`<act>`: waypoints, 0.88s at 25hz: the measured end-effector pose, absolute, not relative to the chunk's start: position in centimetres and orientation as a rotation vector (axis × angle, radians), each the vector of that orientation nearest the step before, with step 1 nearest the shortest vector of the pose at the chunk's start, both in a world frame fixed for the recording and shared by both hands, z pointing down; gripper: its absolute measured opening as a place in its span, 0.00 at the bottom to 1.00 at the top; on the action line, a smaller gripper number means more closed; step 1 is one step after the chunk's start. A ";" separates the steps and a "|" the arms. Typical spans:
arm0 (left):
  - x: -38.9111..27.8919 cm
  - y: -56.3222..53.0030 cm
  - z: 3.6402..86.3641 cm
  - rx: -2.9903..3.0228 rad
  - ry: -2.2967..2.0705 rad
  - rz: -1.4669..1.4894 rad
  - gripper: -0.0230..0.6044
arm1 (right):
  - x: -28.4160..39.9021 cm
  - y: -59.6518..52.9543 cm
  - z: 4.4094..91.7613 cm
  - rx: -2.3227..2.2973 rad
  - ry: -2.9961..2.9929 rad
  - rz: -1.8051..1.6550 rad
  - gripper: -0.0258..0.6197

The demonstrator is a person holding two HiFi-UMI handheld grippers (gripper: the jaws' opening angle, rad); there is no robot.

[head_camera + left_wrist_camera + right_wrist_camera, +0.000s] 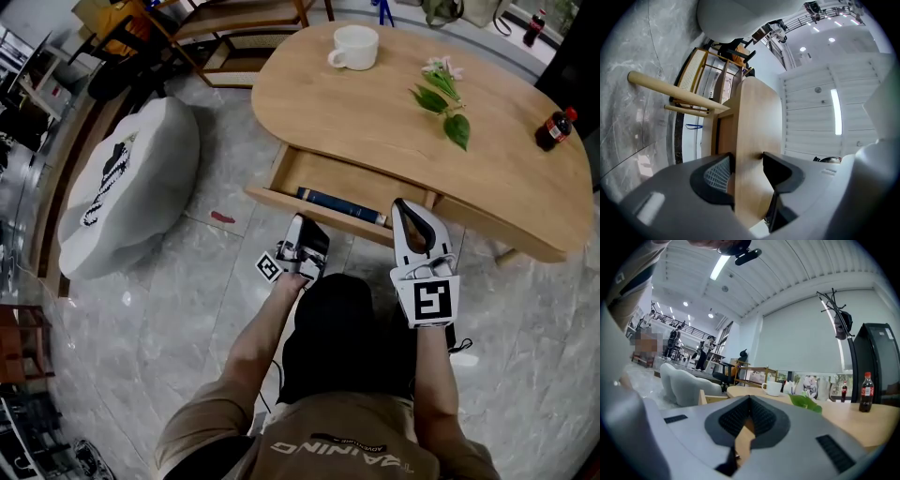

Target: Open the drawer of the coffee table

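Left gripper (747, 157) pinches the open drawer front (281, 200), right gripper (749, 400) pressed together near oval wooden coffee table (375, 122), grey marble floor (202, 281), red-label cola bottle (555, 128) right.

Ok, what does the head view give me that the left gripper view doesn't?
Head view only: the cup, flower sprig and cola bottle on the tabletop, the blue book in the open drawer, and the right gripper by the drawer's right end. Left gripper view only: the jaws closed on either side of the drawer front, plus the ceiling lights. Both: the coffee table, the drawer front and the left gripper.
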State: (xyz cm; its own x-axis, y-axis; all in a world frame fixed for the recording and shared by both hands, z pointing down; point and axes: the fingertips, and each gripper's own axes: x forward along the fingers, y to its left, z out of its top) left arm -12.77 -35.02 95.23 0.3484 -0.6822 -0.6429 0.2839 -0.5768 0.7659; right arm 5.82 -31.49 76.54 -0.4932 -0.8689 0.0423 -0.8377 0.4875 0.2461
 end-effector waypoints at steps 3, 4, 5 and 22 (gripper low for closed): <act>-12.9 -34.1 95.2 1.725 -0.350 -1.373 0.37 | 5.9 -31.1 76.3 1.481 -2.569 -0.301 0.05; -13.0 -33.8 95.2 1.727 -0.346 -1.370 0.37 | 6.0 -31.0 76.2 1.481 -2.571 -0.302 0.05; -13.1 -33.4 95.2 1.731 -0.341 -1.367 0.37 | 6.0 -30.9 76.1 1.482 -2.572 -0.304 0.05; -13.8 -31.6 96.6 1.761 -0.266 -1.374 0.35 | 6.3 -30.3 77.3 1.469 -2.606 -0.195 0.05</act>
